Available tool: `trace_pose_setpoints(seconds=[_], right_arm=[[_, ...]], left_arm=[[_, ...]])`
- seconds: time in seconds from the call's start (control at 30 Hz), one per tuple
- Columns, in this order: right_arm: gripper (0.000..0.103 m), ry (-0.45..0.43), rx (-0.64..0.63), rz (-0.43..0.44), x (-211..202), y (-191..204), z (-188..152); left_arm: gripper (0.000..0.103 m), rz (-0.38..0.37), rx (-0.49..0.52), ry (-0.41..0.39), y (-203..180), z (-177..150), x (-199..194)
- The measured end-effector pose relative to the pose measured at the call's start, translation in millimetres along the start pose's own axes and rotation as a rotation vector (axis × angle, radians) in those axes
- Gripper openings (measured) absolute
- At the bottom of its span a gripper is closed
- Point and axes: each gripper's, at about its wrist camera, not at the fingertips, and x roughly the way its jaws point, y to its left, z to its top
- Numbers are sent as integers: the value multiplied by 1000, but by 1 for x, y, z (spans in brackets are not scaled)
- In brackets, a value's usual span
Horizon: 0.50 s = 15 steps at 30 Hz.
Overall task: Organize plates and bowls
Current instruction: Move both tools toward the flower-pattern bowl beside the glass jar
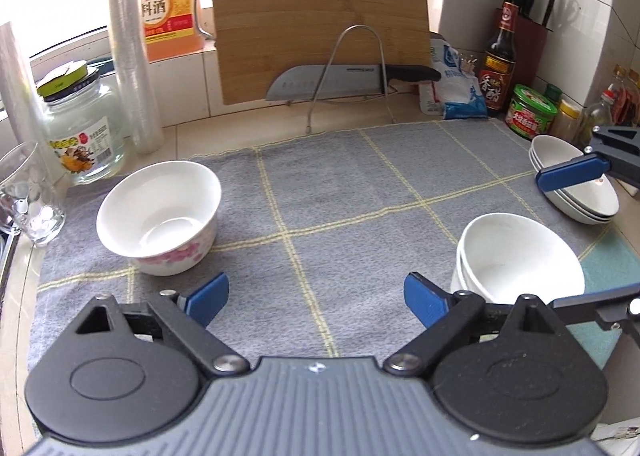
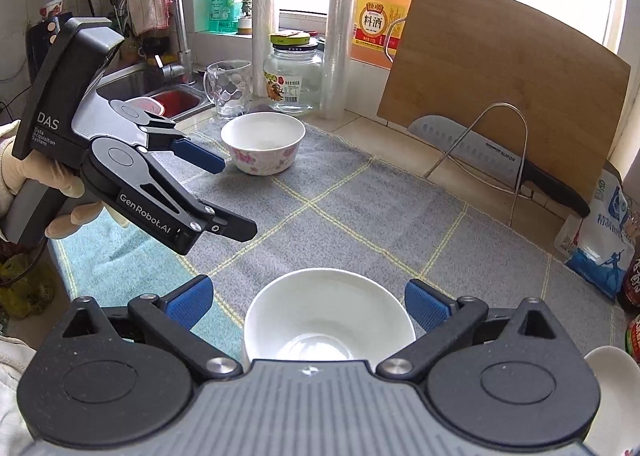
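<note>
status: both grippers spread wide, nothing held. left gripper [image 1: 316, 300] hangs over bare grey mat [image 1: 320, 192], pads clear of everything, pointing toward the floral bowl [image 1: 160, 216] at the mat's far left, near the jar [image 1: 86, 132] and the glass [image 1: 28, 192]. right gripper [image 2: 309, 302] has its pads either side of the white bowl stack [image 2: 328, 320] but off the rim, so no grip; looks like a release or a pre-grasp, can't say which. done so far, judging from layout: two white bowls nested in that stack near the mat's right side, and a plate stack [image 1: 576, 184] further back right by the sauce jars, several pieces nested, exact count unclear. one more white rim shows at the lower right edge of the right wrist view, partly hidden, can't tell what it is. left to do: floral bowl is the only loose piece, well apart from both stacks, upright and empty. likely next move is left gripper taking it by the rim and carrying it across to the bowl stack. it's straighter-walled than the white bowls, so nesting may sit high or wobble. risk: glass and jar stand close beside it on the approach. cutting board [image 1: 320, 16] and knife [image 1: 352, 80] in the back rack are out of the way.
</note>
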Motion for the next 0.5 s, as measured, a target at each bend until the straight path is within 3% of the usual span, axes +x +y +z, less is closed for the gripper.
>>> trace_pose_setpoints(seconds=[0.3, 0.5], right_arm=[[103, 13, 4, -5, 36, 13, 46], [103, 22, 25, -21, 62, 19, 76]], left_arm=[[94, 94, 25, -26, 36, -9, 0], [94, 114, 60, -31, 56, -10, 12]])
